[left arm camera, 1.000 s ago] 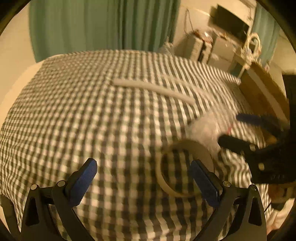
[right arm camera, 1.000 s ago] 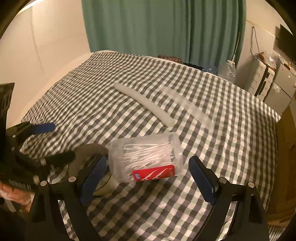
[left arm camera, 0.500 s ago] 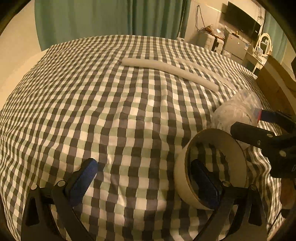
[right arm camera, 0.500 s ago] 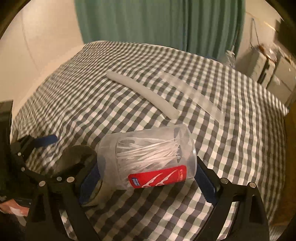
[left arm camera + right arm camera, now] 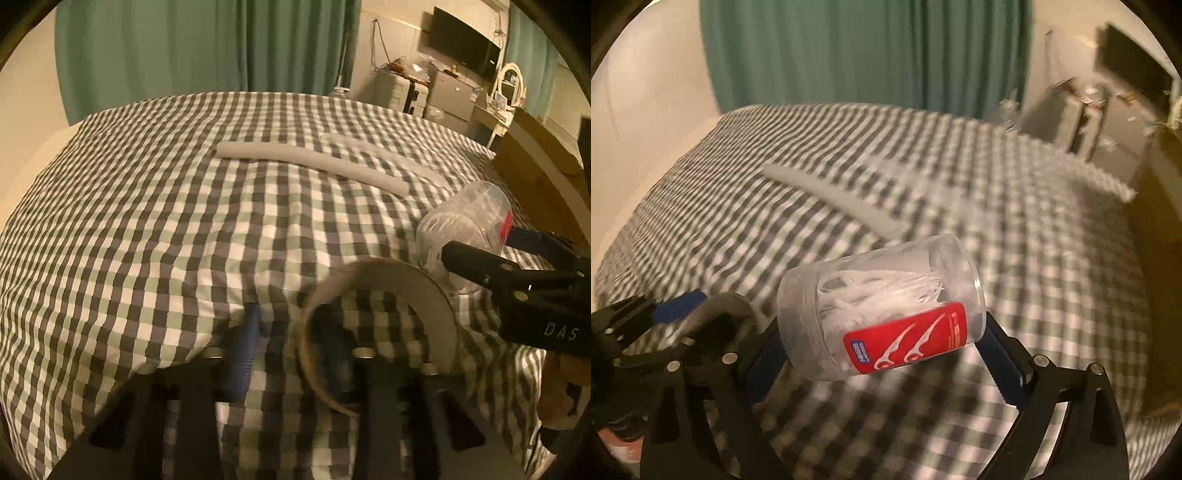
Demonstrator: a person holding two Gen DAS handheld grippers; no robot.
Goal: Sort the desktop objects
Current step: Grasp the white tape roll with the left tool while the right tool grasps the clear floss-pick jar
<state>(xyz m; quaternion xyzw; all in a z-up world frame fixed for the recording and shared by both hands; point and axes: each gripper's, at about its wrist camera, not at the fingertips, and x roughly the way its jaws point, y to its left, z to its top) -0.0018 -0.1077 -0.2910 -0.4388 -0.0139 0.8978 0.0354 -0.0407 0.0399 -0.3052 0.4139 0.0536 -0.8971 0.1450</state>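
Since the frame half a second earlier, both grippers have risen from the cloth: the left fingers have closed in from a wide spread onto the tape roll's wall, and the floss-pick jar, then resting low between the right fingers, now hangs clear of the checks.

Left wrist view. Left gripper (image 5: 295,354) sits at 6 o'clock, blurred; its jaws are clenched on the near wall of the tape roll (image 5: 384,332), one blue pad (image 5: 245,347) outside the ring, the other finger inside it. The roll stands on edge, tilted, at 5 o'clock. Just beyond it, at 3 o'clock, the clear floss-pick jar (image 5: 465,225) lies on its side, pinched lengthwise by the right gripper (image 5: 491,243), whose black frame enters from the right edge. A white foam tube (image 5: 314,166) lies on the checked bedspread (image 5: 147,229) at 12 o'clock, with a clear plastic strip (image 5: 369,147) just behind it. Green curtains (image 5: 203,55) hang behind the bed; a television (image 5: 465,55) is at 1 o'clock.

Right wrist view. Right gripper (image 5: 882,347) grasps the jar (image 5: 882,310) at centre, one blue pad against the lid end at 8 o'clock, the other against the base at 4 o'clock. The jar is horizontal, slightly tilted, red label toward the camera, white picks visible inside. The left gripper (image 5: 665,325) and the roll (image 5: 716,306) appear at 9 o'clock, close to the jar's lid end. The foam tube (image 5: 827,195) runs across the blurred bedspread (image 5: 1034,295) at 11 o'clock.
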